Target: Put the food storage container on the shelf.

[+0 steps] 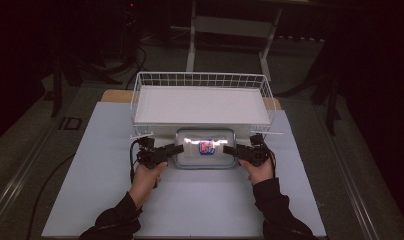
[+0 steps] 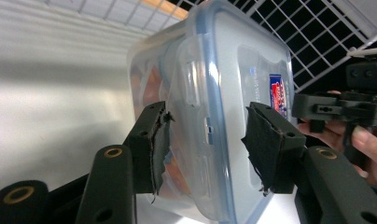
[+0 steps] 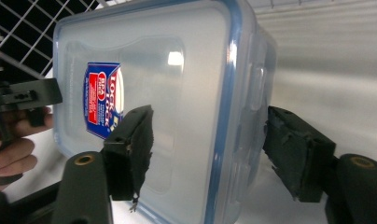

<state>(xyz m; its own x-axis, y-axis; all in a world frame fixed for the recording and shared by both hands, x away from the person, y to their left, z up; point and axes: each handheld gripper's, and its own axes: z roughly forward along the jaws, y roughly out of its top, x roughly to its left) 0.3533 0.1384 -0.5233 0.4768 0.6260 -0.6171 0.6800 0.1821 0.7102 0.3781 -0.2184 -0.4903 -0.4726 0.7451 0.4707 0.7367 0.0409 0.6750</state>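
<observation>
- Resting flat on the pale table (image 1: 105,200), just in front of the white wire basket (image 1: 200,80): a clear plastic container (image 1: 205,147) with a blue-rimmed snap lid and a red-and-blue label (image 1: 206,146) on top.
- Flanked at its two short ends by the grippers, one to each side, both pointing inward toward the container.
- Left gripper (image 1: 172,149): held in the left hand (image 1: 146,179), jaws straddling the container's left end at the lid's locking flap.
- Seen along the left gripper (image 2: 205,140) itself: one frayed black pad (image 2: 154,140) against or just at the container's side wall, the other pad (image 2: 266,144) standing off the lid with a gap; jaws fairly narrow but parted, no squeeze on the container (image 2: 210,93).
- Right gripper (image 1: 231,149): held in the right hand (image 1: 260,172), jaws spanning the container's right end.
- Seen along the right gripper (image 3: 207,140): one pad (image 3: 133,144) over the lid near the label (image 3: 102,98), the other pad (image 3: 294,149) clear of the container's (image 3: 177,60) side; jaws spread wide, nothing clamped.
- Lid fully seated; something orange-red dimly visible through the wall, too blurred to name.
</observation>
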